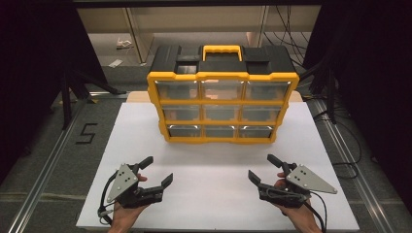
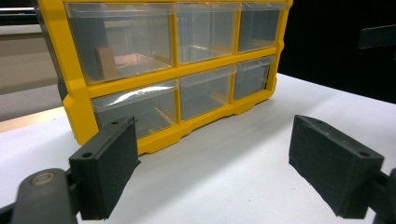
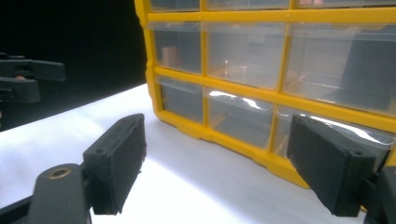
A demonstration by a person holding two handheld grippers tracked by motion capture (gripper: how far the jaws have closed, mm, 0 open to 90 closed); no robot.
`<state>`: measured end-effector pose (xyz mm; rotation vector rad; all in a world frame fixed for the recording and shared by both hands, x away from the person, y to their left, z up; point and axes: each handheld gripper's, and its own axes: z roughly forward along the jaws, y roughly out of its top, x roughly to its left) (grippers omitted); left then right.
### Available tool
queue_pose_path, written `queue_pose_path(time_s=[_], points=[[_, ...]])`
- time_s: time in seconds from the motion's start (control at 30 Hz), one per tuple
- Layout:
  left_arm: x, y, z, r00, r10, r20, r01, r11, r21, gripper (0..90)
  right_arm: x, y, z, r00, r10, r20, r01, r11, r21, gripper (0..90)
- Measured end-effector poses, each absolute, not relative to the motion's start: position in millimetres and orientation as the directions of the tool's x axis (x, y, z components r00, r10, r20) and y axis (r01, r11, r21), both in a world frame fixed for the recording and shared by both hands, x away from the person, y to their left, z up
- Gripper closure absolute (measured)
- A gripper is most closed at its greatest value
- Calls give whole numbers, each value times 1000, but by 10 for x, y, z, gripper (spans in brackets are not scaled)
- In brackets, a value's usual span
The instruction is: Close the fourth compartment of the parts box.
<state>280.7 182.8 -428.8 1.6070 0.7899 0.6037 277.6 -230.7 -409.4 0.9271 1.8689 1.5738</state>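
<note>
1. Between the jaws of the left gripper (image 1: 158,171) lies bare board; the jaws stand spread wide and hold nothing.
2. Between the jaws of the right gripper (image 1: 261,167) likewise lies bare board; these jaws are also spread wide and hold nothing.
3. Each gripper is held in one hand, near the front edge of the white board (image 1: 214,160), left and right well apart.
4. Ahead of both grippers, at the far side of the board, stands the yellow cabinet (image 1: 222,77), upright, apart from either gripper.
5. Its front carries nine clear drawers in three rows of three, all pushed in.
6. One small brown block (image 2: 106,62) stands in the middle-row left drawer (image 2: 122,41), as seen in the left gripper view.
</note>
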Motion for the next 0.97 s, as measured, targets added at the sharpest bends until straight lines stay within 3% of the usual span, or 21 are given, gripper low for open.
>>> queue_pose_path(time_s=[0.97], points=[[2815,1812,-4292,641,767,-39,165,-88,982,156,2736,-2311,-4116,-641,767,24,152,95,984,181]])
